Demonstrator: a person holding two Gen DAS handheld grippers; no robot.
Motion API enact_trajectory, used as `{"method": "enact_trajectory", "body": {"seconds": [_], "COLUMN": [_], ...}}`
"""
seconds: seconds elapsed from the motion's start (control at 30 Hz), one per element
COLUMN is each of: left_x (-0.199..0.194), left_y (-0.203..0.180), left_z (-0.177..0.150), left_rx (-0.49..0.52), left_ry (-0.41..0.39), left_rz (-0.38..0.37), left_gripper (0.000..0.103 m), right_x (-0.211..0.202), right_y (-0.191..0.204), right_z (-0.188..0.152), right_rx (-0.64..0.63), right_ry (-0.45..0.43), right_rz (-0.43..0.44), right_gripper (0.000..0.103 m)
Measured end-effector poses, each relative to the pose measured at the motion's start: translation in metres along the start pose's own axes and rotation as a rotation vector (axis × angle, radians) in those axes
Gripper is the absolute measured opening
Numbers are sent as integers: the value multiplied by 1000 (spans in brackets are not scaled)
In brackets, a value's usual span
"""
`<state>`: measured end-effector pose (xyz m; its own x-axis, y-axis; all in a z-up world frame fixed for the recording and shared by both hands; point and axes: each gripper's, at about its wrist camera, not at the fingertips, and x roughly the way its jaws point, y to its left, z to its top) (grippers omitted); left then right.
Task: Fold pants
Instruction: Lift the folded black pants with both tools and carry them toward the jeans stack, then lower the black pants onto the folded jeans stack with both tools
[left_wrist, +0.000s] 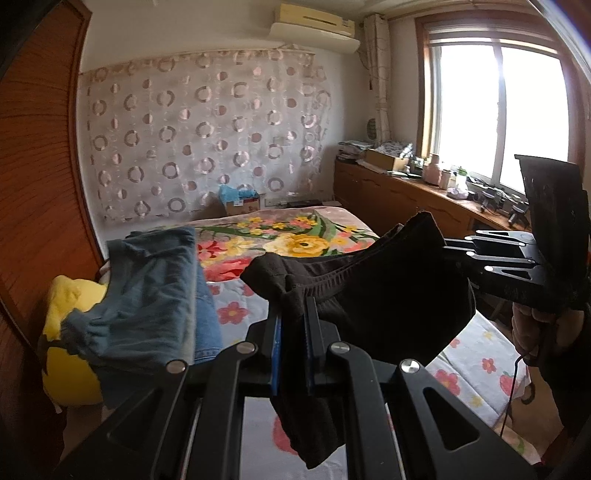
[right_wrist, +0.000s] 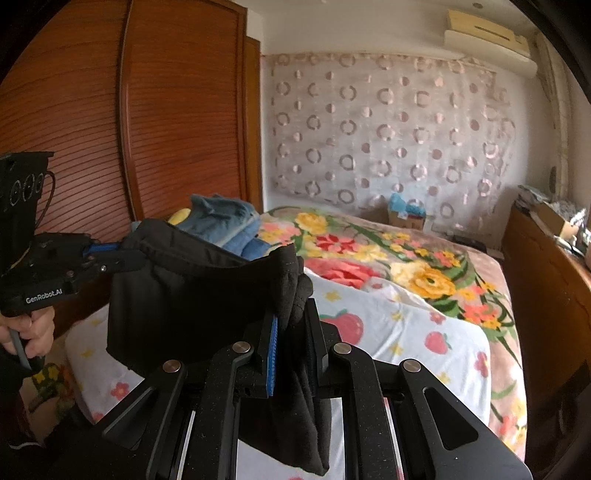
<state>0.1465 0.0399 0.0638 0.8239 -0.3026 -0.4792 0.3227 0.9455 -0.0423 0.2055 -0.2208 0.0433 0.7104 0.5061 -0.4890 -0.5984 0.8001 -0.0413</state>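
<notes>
Both tools grip the black pants (left_wrist: 388, 295): the left tool (left_wrist: 293, 317) and the right tool (right_wrist: 291, 321) each pinch the fabric, holding it stretched between them above the floral bed (right_wrist: 406, 332).

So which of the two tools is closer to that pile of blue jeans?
Left. The left tool is right beside the blue jeans; the right tool holds the black pants farther away.
</notes>
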Motion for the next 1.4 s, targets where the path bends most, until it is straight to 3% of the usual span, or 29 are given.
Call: {"method": "enact_trajectory", "body": {"seconds": [0.73, 1.13, 1.27, 1.4], "left_x": [16, 11, 17, 23], "left_y": [87, 122, 134, 147], "left_z": [37, 14, 2, -14], "left_rx": [-67, -172, -210, -254], "left_ry": [-47, -86, -65, -41], "left_rz": [169, 234, 253, 256], "left_gripper": [7, 7, 7, 7], "right_x": [110, 181, 205, 240], "right_y": [27, 60, 80, 97], "right_z": [106, 147, 152, 154], "right_rx": [-147, -227, -276, -278], "right_ry": [-114, -92, -89, -29], "right_rz": [95, 199, 227, 268], "right_gripper": [10, 10, 10, 10]}}
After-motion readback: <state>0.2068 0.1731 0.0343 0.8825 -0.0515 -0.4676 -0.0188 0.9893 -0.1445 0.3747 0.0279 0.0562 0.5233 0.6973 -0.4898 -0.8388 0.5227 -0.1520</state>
